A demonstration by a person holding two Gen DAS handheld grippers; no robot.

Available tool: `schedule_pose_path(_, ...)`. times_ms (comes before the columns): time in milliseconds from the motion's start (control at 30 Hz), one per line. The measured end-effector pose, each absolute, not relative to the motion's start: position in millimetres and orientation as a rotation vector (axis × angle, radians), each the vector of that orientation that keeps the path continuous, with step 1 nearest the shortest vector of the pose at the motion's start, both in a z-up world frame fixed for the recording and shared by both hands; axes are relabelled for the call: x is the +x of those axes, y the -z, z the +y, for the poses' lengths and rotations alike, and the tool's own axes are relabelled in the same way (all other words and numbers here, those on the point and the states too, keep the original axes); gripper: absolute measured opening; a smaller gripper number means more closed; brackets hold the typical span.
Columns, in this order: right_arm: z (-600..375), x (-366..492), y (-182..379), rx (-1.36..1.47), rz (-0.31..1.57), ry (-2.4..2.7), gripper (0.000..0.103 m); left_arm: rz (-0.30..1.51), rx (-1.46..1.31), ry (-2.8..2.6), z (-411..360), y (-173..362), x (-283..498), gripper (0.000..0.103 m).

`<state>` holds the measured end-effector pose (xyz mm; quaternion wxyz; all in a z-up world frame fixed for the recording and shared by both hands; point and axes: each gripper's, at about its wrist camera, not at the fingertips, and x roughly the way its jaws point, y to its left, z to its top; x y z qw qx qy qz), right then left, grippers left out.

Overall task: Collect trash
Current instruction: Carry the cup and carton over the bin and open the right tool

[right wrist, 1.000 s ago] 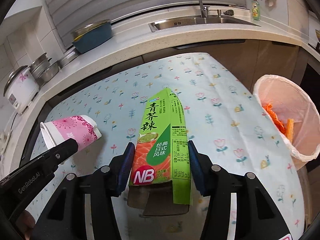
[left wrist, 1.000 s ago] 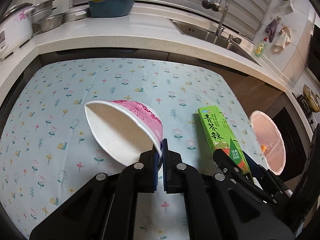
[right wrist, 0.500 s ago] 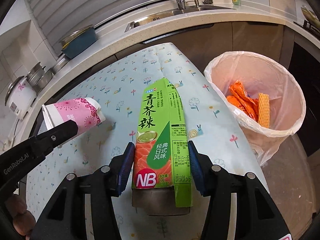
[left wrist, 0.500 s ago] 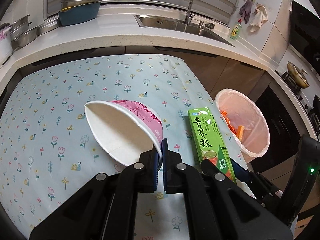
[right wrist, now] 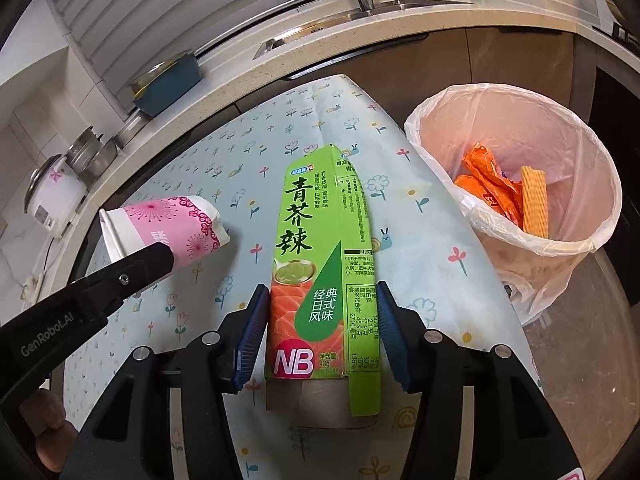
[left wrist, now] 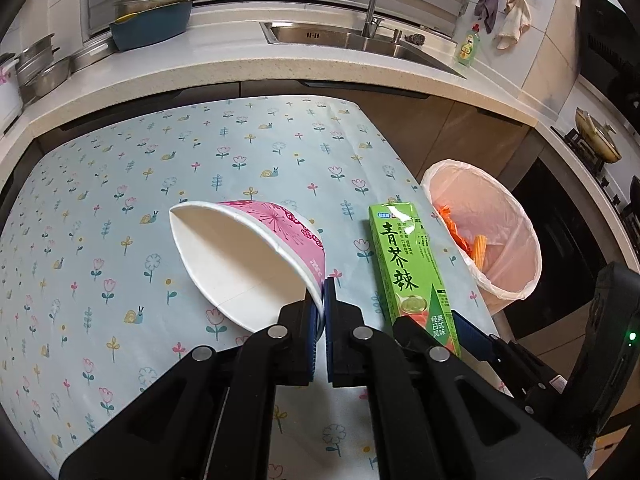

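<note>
My left gripper (left wrist: 323, 300) is shut on the rim of a squashed pink paper cup (left wrist: 248, 256) with a white inside, held above the flowered tablecloth; the cup also shows in the right wrist view (right wrist: 172, 232). My right gripper (right wrist: 322, 312) is shut on a green snack box (right wrist: 324, 264), which also shows in the left wrist view (left wrist: 408, 268). A bin lined with a pale pink bag (right wrist: 520, 128) stands to the right, past the table's edge, with orange wrappers inside; its rim also shows in the left wrist view (left wrist: 528, 232).
The table with the flowered cloth (left wrist: 160, 168) runs left and forward. A counter (left wrist: 224, 68) with a sink (left wrist: 360, 38), a blue basin (left wrist: 152, 26) and metal pots (left wrist: 40, 68) lies behind. A dark oven front (left wrist: 560, 248) is at the right.
Both grippers, still holding the cup and the box, have moved right towards the bin, which now looms larger and closer in both views.
</note>
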<state>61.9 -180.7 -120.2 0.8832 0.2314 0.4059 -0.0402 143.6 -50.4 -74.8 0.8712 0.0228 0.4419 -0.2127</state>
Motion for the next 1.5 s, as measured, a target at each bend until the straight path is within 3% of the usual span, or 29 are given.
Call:
schedule_pose_path(667, -261.6, 43.7, 90.2, 0.53, 0.699, 0.215, 0.049, 0.867, 0.097, 0.553, -113.0, 47.7, 129.1, 0.003)
schedule_pose_path(700, -266.8, 43.9, 89.9, 0.534, 0.694, 0.226, 0.024, 0.863, 0.1, 0.558, -116.5, 46.5, 128.9, 0.003)
schedule_pose_path(767, -280.4, 47.5, 91.5, 0.554, 0.707, 0.236, 0.016, 0.859, 0.107, 0.566, -122.2, 45.0, 129.4, 0.003)
schedule_pose_path(1133, -325.5, 60.3, 98.8, 0.533, 0.704, 0.323, 0.015, 0.851, 0.13, 0.596, -149.2, 43.1, 137.4, 0.003)
schedule_pose_path(1233, -332.3, 57.3, 94.5, 0.544, 0.686, 0.339, 0.021, 0.853, 0.137, 0.609, -155.5, 43.7, 138.3, 0.003)
schedule_pose_path(1300, -335.5, 52.4, 90.3, 0.546, 0.669, 0.348, 0.03, 0.855, 0.142, 0.613, -160.2, 43.9, 138.8, 0.003)
schedule_pose_path(1500, -344.1, 33.3, 81.1, 0.535, 0.658, 0.377, 0.037, 0.863, 0.155, 0.654, -178.9, 41.3, 137.8, 0.003)
